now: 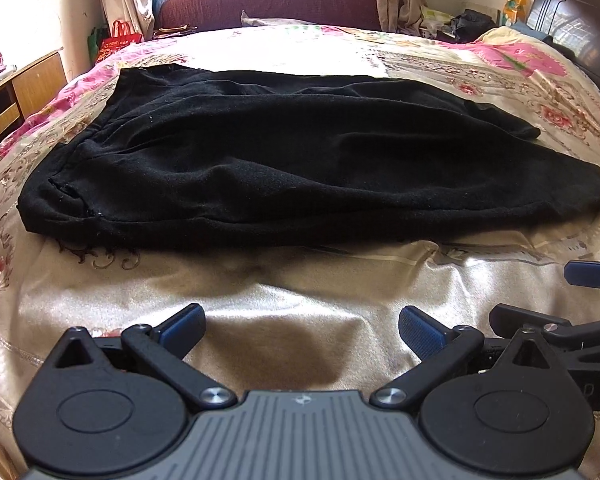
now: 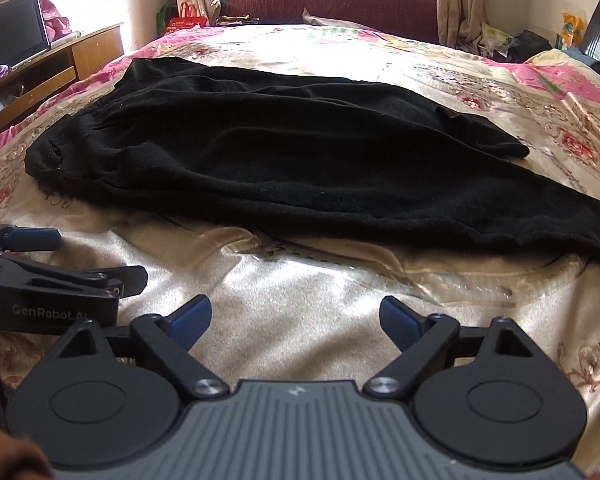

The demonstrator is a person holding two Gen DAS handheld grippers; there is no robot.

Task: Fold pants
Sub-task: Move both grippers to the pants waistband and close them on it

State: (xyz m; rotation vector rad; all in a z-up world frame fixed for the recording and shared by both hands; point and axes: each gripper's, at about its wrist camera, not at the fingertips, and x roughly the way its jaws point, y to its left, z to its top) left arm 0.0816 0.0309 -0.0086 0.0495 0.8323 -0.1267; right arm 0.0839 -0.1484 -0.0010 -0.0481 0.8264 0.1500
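Observation:
Black pants [image 1: 284, 160] lie flat across the floral bedspread [image 1: 300, 288], waist to the left, legs stacked and tapering to the right; they also show in the right wrist view [image 2: 292, 160]. My left gripper [image 1: 302, 334] is open and empty, held over the bedspread short of the pants' near edge. My right gripper [image 2: 296, 322] is open and empty, also short of the near edge. Each gripper shows at the side of the other's view: the right one [image 1: 572, 300] and the left one [image 2: 68, 256].
A wooden cabinet [image 2: 72, 60] stands left of the bed. A maroon sofa [image 1: 268, 4] sits under the window beyond the bed. A red bag [image 1: 118, 38] and clutter [image 1: 472, 22] lie at the far corners. A dark headboard [image 1: 580, 28] is at right.

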